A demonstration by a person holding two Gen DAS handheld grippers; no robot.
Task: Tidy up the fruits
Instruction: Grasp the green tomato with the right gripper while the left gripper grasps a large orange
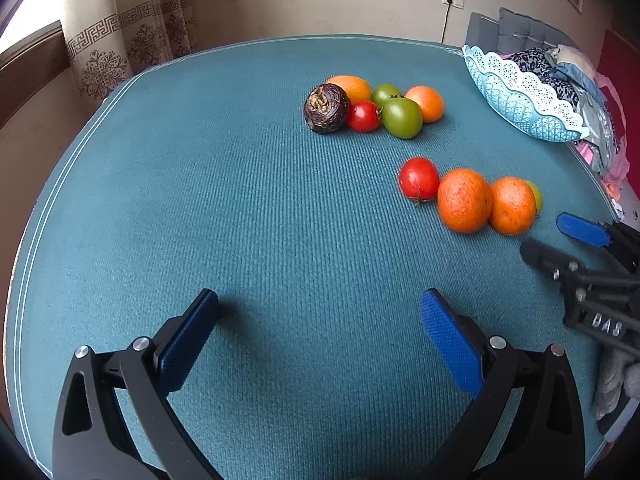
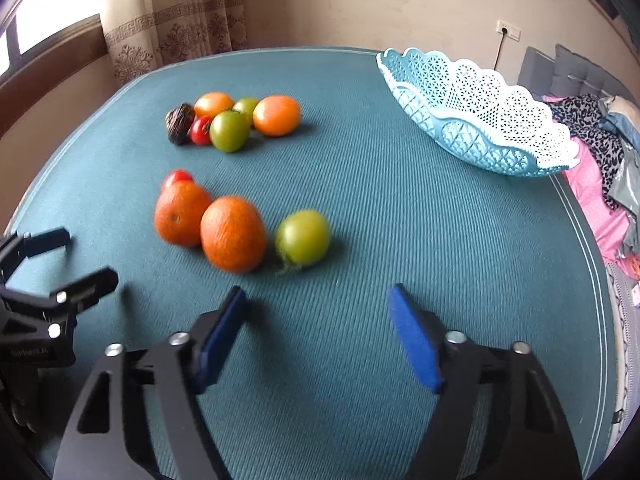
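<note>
Both the left gripper [image 1: 320, 312] and right gripper [image 2: 316, 312] are wide open and empty, so the round green tomato [image 2: 302, 237] just ahead of the right one looks easy to grab for the lacy blue plastic basket [image 2: 480, 148].

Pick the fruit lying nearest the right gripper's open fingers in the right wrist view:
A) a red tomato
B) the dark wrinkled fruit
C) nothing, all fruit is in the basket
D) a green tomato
D: the green tomato lies on the cloth just ahead of the open right gripper, apart from the two oranges; the basket holds no fruit.

Spread left gripper [image 1: 320, 320] over teal mat [image 1: 200, 208], fruit beyond.
</note>
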